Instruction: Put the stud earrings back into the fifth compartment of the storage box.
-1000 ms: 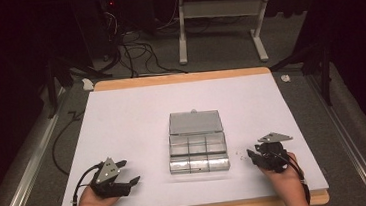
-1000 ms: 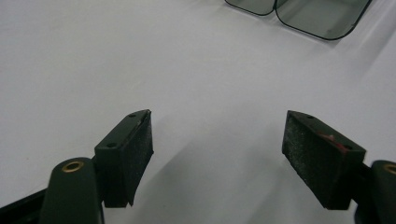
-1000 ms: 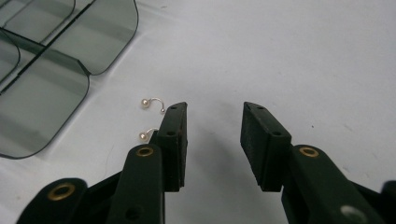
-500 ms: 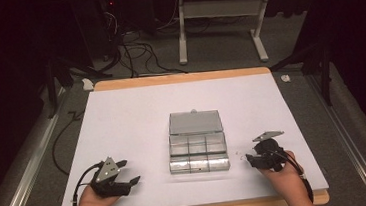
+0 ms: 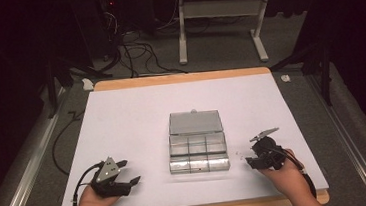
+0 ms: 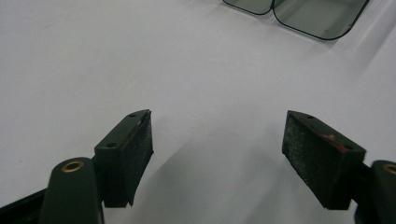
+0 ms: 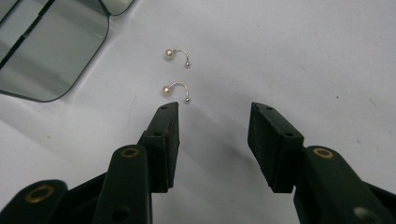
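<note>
Right gripper (image 7: 214,122) is hovering low over the white sheet (image 5: 137,117), its jaws standing apart with nothing between them; they have just been opening. Just ahead of its left jaw tip, the nearer earring (image 7: 175,88) is lying flat on the sheet, a thin curved wire with a pearl-like bead at one end and a smaller ball at the other. It is sitting almost against that jaw tip but not touching it. A second earring (image 7: 176,55) of the same make is lying a little farther out along the same line, apart from the first. Farther ahead and to the left of this gripper, the clear plastic box (image 7: 51,56) is resting on the sheet, its rounded corner and inner dividers showing in the right gripper view.

From above, the right gripper (image 5: 252,161) is sitting in the person's right hand (image 5: 282,174), near the right end of the box (image 5: 197,147), which is lying open with its lid folded back and its compartments in two rows.

Left gripper (image 6: 217,140) is also spread wide, with bare sheet between its pads and nothing pinched. The box (image 6: 299,11) is lying well ahead of it and to its right. In the high view this gripper (image 5: 127,174) is resting in the person's left hand (image 5: 96,201), apart from the box.

No brand, label or writing is readable on the box, the earrings or the grippers.
</note>
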{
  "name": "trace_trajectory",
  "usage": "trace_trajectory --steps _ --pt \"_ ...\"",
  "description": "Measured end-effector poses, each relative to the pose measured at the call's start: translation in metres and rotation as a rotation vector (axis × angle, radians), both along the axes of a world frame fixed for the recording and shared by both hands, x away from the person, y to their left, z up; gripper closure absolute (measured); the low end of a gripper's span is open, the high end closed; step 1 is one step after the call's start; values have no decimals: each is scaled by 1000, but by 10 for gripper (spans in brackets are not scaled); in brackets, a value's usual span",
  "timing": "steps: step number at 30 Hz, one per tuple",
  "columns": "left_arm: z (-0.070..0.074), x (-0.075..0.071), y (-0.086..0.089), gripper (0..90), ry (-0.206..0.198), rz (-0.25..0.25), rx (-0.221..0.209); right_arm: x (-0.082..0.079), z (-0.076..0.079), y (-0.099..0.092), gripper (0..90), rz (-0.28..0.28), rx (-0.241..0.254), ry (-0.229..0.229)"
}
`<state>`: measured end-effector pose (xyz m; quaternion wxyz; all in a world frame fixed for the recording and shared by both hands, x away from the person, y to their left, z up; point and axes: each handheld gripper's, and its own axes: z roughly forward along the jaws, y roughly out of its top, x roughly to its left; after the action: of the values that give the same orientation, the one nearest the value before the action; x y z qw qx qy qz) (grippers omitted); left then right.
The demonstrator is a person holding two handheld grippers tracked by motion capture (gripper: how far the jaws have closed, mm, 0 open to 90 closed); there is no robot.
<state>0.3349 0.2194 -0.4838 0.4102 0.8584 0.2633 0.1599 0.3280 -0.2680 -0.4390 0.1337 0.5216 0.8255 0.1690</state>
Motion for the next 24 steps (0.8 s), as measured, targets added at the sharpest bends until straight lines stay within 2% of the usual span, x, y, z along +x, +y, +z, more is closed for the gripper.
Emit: trace_trajectory --steps 6,10,13,20,24 --pt "0 0 0 253 0 -3 3 4 5 3 563 11 -22 58" --pt "0 0 0 253 1 -5 8 8 7 5 584 43 -34 91" --pt "0 0 0 253 2 -5 9 10 8 9 598 71 -61 124" --pt "0 1 0 253 5 -8 14 15 10 21 631 119 -94 165" --pt "0 1 0 253 8 -11 13 17 12 27 688 148 -91 181"
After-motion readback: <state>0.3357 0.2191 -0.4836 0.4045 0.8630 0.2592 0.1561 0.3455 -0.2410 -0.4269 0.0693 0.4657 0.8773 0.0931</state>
